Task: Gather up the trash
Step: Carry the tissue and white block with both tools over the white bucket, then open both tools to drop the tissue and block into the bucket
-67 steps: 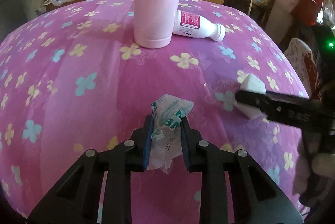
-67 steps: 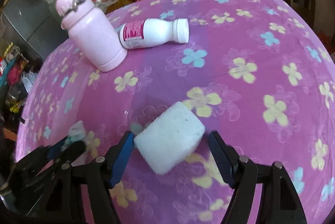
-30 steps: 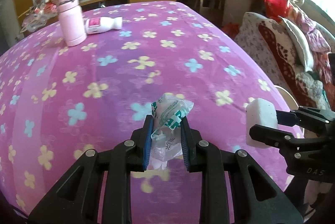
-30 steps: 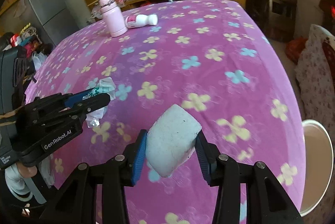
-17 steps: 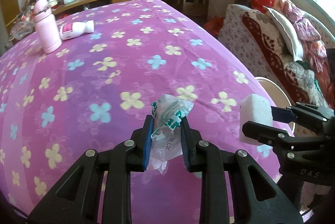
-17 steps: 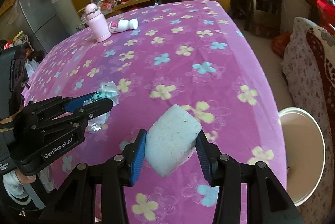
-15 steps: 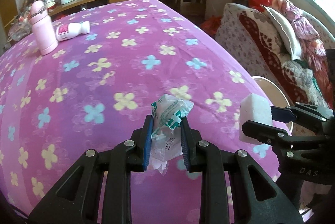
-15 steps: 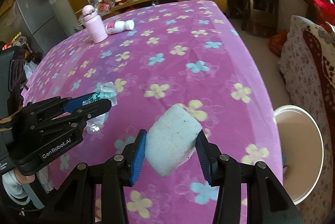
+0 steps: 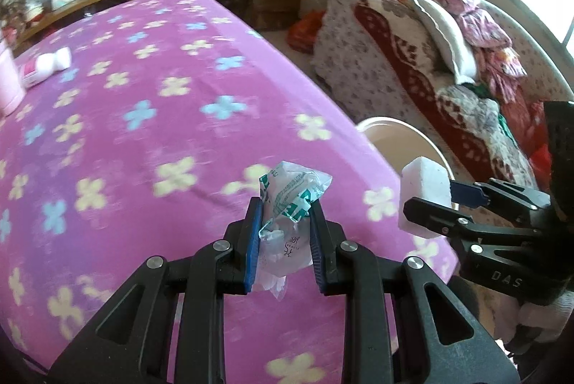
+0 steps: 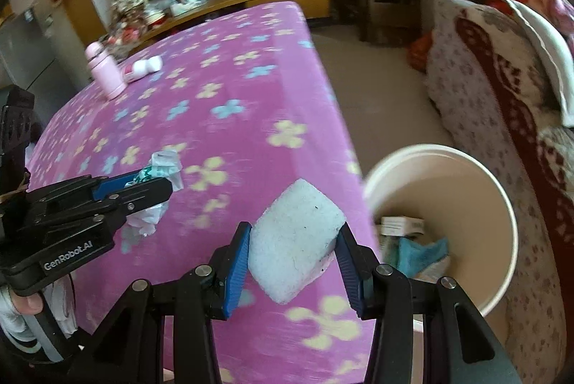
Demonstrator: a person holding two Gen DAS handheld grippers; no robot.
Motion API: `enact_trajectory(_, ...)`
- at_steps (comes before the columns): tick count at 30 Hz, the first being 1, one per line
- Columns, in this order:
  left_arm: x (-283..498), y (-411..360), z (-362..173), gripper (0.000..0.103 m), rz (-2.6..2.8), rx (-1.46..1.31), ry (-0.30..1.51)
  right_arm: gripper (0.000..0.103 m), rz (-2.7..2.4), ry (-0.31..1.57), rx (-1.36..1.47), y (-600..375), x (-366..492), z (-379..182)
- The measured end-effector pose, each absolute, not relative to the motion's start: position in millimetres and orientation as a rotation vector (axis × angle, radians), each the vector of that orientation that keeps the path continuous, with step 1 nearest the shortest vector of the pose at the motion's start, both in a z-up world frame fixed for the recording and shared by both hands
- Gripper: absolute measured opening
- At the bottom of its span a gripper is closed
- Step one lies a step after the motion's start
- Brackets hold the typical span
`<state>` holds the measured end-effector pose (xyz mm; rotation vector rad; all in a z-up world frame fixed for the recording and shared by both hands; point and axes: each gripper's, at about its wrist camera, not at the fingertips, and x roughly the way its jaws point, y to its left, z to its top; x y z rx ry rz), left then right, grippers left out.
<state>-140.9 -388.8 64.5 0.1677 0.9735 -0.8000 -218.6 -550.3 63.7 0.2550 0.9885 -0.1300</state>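
My left gripper point(image 9: 285, 222) is shut on a crumpled clear and green plastic wrapper point(image 9: 290, 195), held above the pink flowered tablecloth point(image 9: 143, 140) near its right edge. It also shows in the right wrist view point(image 10: 143, 190) with the wrapper point(image 10: 163, 165). My right gripper point(image 10: 292, 251) is shut on a white foam block point(image 10: 294, 240), over the table edge next to the round white bin point(image 10: 498, 190). In the left wrist view the block point(image 9: 425, 194) and right gripper point(image 9: 441, 201) sit before the bin point(image 9: 385, 126).
The bin holds a small box and blue trash point(image 10: 412, 240). A pink flask point(image 10: 104, 72) and a lying white bottle point(image 10: 143, 68) stand at the table's far end. A sofa with cushions point(image 9: 448, 61) is to the right. A wooden shelf point(image 10: 251, 0) is behind.
Both grippers have carried their loads back and to the right, from the middle of the table to its right edge. The bin's inside has come into view.
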Motion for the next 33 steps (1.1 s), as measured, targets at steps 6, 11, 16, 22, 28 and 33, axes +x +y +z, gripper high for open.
enact_trajectory(6,-153,-437,64,0.022,-0.868,0.198,0.989,0.045,-0.197,0.995,0.293,-591,-238,56)
enact_trajectory(11,-158,-471,65,0.022,-0.920,0.203,0.996,0.046,-0.246,1.004,0.322,-618,-249,48)
enact_trajectory(16,-159,-499,64,0.022,-0.960,0.197,1.011,0.047,-0.295,1.017,0.338,-642,-255,37)
enact_trajectory(22,-157,-520,58,0.027,-0.979,0.168,1.032,0.047,-0.328,1.021,0.361,-662,-258,28)
enact_trajectory(28,-153,-526,54,0.047,-0.991,0.142,1.039,0.053,-0.354,1.022,0.377,-674,-259,21)
enact_trajectory(33,-152,-526,53,0.055,-1.000,0.136,1.038,0.069,-0.393,1.021,0.382,-682,-258,16)
